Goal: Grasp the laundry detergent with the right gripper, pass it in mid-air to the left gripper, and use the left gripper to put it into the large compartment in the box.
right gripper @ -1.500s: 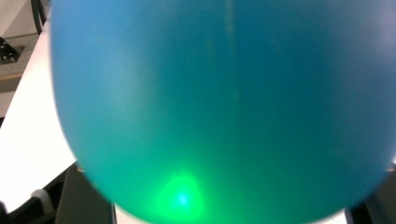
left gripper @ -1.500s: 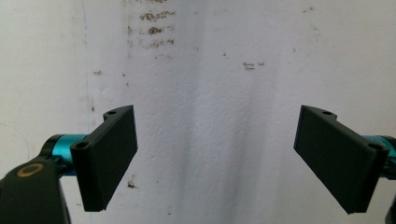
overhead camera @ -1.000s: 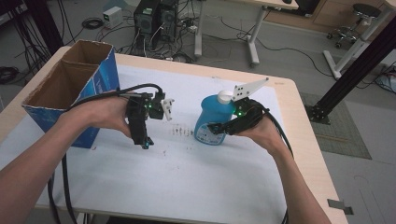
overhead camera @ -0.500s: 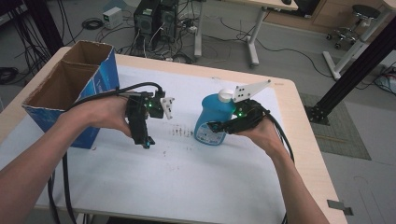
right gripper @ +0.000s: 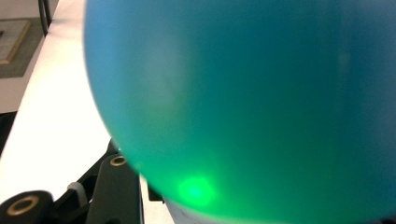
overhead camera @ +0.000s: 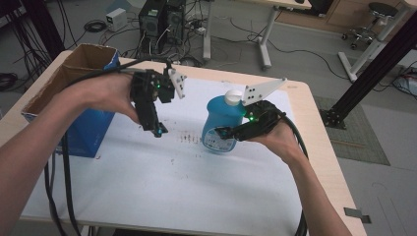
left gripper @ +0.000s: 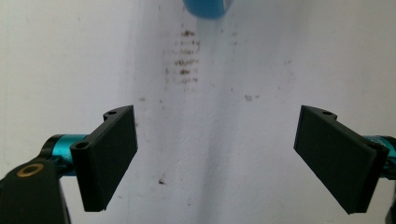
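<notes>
**Blue bottle gripped at the right, left tool spread wide above the sheet**

Standing upright on the white sheet (overhead camera: 147,196) that covers the pale wooden surface (overhead camera: 314,113), right of centre: a blue bottle (overhead camera: 222,123) with a white cap (overhead camera: 233,96) and a label low on its front. Clamped on the bottle's lower body from the right side: the right tool (overhead camera: 227,132), held in the right hand (overhead camera: 275,137), a green light glowing on its body and a grey three-cornered plate (overhead camera: 263,91) rising above it. In the right gripper view, pressed close against the lens: the bottle's rounded blue wall (right gripper: 243,102), tinted green near the bottom by the light, with part of one black jaw just visible at lower left.

Held off the sheet to the left of the bottle, well apart from it: the left tool (overhead camera: 156,129), pointing down toward the sheet, gripped in the left hand (overhead camera: 105,93). Jaws spread wide, nothing between them, as seen in the left gripper view (left gripper: 215,158). Below them: bare white sheet and a patch of small dark smudges (left gripper: 184,51), with the bottle's blue base (left gripper: 205,7) at the top edge.

At the surface's left edge, beside the left forearm: an open cardboard box (overhead camera: 64,78) with blue outer sides. Trailing off the near edge: black cables (overhead camera: 59,187).
</notes>
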